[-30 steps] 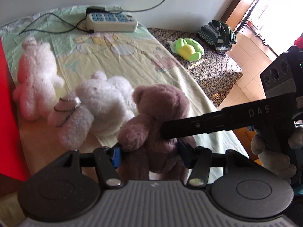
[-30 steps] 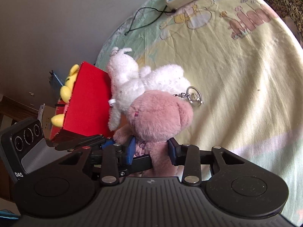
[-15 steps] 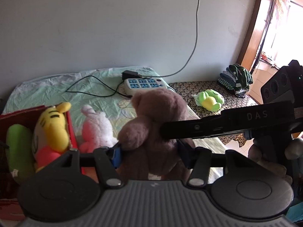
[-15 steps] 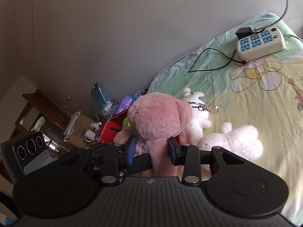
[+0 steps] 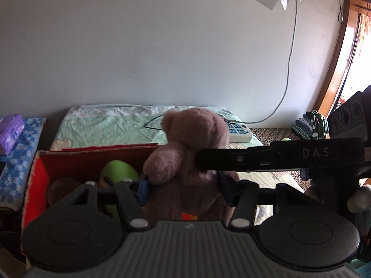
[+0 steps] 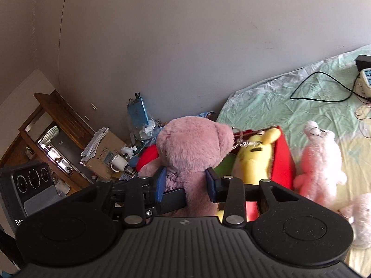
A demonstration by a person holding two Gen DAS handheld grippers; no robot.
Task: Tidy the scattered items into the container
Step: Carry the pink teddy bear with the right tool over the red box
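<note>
Your bear (image 6: 192,148) hangs in the air over the red box (image 5: 92,159), at about 12 o'clock from both cameras. Both grippers pinch it: the left gripper (image 5: 183,188) squeezes its body from the sides, and the right gripper (image 6: 184,183) bites just below the head. Judged light and soft; the plush dents under the blue pads (image 6: 160,183), so it should neither slip nor break. The torso grip looks better than a limb. A key ring (image 6: 238,137) dangles off it at 2 o'clock and may snag. A yellow toy (image 6: 252,162) and a green one (image 5: 119,173) already lie in the box. A pink rabbit (image 6: 320,162) waits outside on the bed (image 6: 278,102), at 3 o'clock.
</note>
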